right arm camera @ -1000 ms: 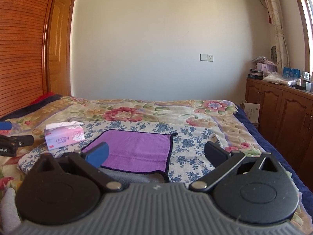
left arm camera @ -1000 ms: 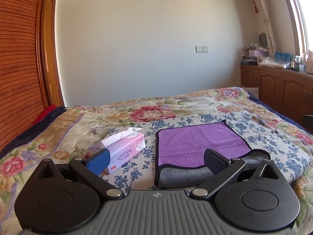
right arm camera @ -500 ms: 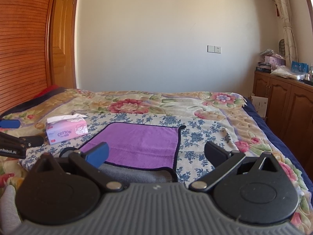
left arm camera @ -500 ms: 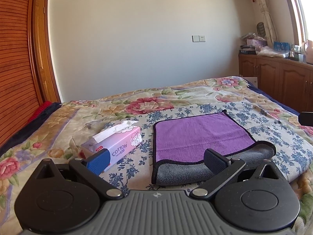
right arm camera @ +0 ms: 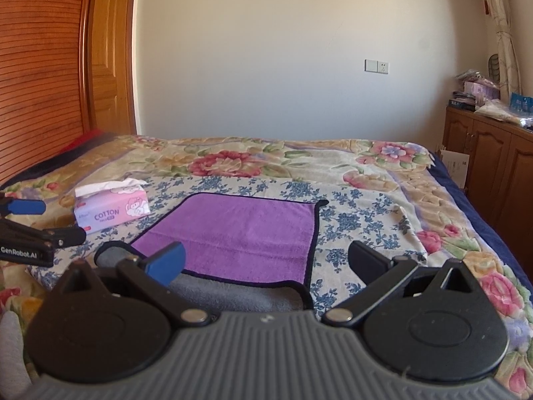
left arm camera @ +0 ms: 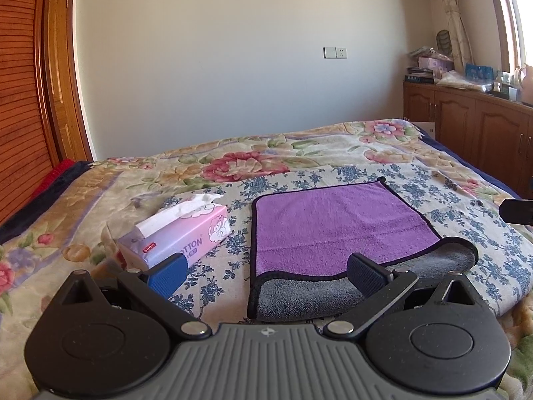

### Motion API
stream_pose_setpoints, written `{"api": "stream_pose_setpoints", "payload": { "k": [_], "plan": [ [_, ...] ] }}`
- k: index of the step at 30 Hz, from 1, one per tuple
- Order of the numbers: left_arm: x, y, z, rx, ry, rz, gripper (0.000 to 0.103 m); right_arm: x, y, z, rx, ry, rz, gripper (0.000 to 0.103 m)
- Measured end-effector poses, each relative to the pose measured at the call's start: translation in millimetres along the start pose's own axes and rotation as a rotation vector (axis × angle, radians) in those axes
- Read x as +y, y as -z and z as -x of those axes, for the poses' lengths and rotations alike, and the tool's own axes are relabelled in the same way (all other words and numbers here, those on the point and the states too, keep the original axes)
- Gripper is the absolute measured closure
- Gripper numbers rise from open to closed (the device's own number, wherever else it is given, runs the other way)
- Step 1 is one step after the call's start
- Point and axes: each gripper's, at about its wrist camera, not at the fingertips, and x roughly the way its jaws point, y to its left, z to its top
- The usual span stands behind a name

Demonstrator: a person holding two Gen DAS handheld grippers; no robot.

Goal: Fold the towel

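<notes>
A purple towel (left arm camera: 336, 223) with a dark border lies flat on the bed, its near edge folded over so the grey underside (left arm camera: 316, 295) shows. It also shows in the right wrist view (right arm camera: 240, 233). My left gripper (left arm camera: 265, 271) is open and empty, held above the towel's near left corner. My right gripper (right arm camera: 266, 261) is open and empty, above the towel's near right corner. The left gripper's fingers (right arm camera: 30, 206) show at the left edge of the right wrist view.
A pink tissue box (left arm camera: 180, 236) sits left of the towel, also in the right wrist view (right arm camera: 110, 205). The floral bedspread (left arm camera: 299, 156) covers the bed. A wooden cabinet (left arm camera: 473, 123) stands at the right, a wooden wardrobe (left arm camera: 23, 100) at the left.
Both grippers have drawn back and risen a little from the towel's near edge. The towel lies as before with its near edge folded over.
</notes>
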Motion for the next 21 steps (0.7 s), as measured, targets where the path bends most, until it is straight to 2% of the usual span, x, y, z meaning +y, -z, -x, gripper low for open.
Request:
{"api": "stream_pose_setpoints", "payload": {
  "k": [15,21],
  "plan": [
    [3,3,-42,0.076,0.051,0.004,0.0,-4,0,-37,0.079,-0.041,0.027,0.0],
    [9,5,-57,0.121,0.064,0.023,0.01,-7,1,-51,0.11,-0.056,0.031,0.0]
  ]
}}
